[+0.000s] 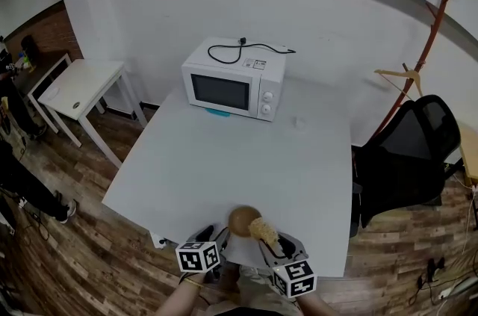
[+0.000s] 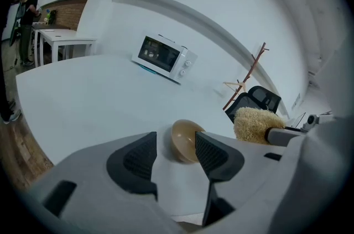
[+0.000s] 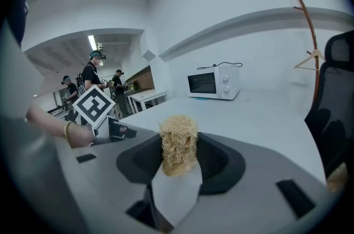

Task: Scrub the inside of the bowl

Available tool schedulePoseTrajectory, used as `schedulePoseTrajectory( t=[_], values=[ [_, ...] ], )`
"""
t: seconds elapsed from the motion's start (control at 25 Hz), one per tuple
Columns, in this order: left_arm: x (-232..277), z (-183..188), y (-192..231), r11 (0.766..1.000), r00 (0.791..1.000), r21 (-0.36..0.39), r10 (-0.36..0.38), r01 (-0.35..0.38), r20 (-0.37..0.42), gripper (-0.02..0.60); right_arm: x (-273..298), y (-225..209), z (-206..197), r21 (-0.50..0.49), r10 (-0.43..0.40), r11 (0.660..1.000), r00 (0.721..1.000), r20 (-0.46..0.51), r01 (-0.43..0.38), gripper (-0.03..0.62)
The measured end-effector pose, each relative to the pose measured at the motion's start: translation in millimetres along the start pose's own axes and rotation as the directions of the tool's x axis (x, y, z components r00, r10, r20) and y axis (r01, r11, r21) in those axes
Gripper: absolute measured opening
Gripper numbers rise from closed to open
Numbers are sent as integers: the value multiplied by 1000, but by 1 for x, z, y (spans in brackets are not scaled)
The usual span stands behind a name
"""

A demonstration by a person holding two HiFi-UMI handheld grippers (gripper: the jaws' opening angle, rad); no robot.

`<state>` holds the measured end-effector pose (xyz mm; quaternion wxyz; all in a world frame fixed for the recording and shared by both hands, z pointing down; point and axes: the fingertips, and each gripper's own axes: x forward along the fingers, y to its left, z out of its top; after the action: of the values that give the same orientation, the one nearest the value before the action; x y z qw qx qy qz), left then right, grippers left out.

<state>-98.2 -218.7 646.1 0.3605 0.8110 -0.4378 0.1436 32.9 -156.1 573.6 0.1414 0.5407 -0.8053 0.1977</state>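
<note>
Bowl (image 1: 243,220): one, small, round, plain brown with a smooth, wood-like look. It sits on the white table (image 1: 224,158) close to the near edge. In the left gripper view it looks tipped, with its hollow turned sideways.

Left gripper (image 2: 175,151): jaws wide apart, nothing clamped. The bowl is just ahead of them, its right edge hidden behind one pad (image 2: 210,154); I can't tell whether they touch.

Scrubber (image 3: 178,144): one, a straw-coloured wad of coarse tangled fibres. It is pinched upright between the closed jaws of the right gripper (image 3: 178,156). In the head view it is just right of the bowl, at its rim.

Counts:
- Two grippers, each with one black-and-white marker cube (image 1: 198,256).
- One white microwave (image 1: 233,78) at the far side of the table, with one black cord (image 1: 246,48) coiled on top.
- One black office chair (image 1: 407,150).
- One reddish coat rack (image 1: 426,53).
- One small white side table (image 1: 78,87).
- Three people in the distance in the right gripper view.

Writing: the stickers on the microwave top are too small to read. The cubes carry square patterns only.
</note>
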Motion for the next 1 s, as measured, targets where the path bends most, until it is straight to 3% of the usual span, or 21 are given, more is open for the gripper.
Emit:
schedulePoseTrajectory(
  t=[0.36,0.64,1.0],
  values=[
    [-65,-7,-24,996,995,49,-76,72,72,201,-43,40,-15,23,-44,999,998,38,43,175],
    [-115,-21,-46,990,983,101,-116,102,141,62,-73,74,-22,29,-31,999,997,73,29,175],
    [-163,-35,-55,988,975,129,-111,88,191,20,-101,107,-17,9,-8,1000,991,136,6,175]
  ],
)
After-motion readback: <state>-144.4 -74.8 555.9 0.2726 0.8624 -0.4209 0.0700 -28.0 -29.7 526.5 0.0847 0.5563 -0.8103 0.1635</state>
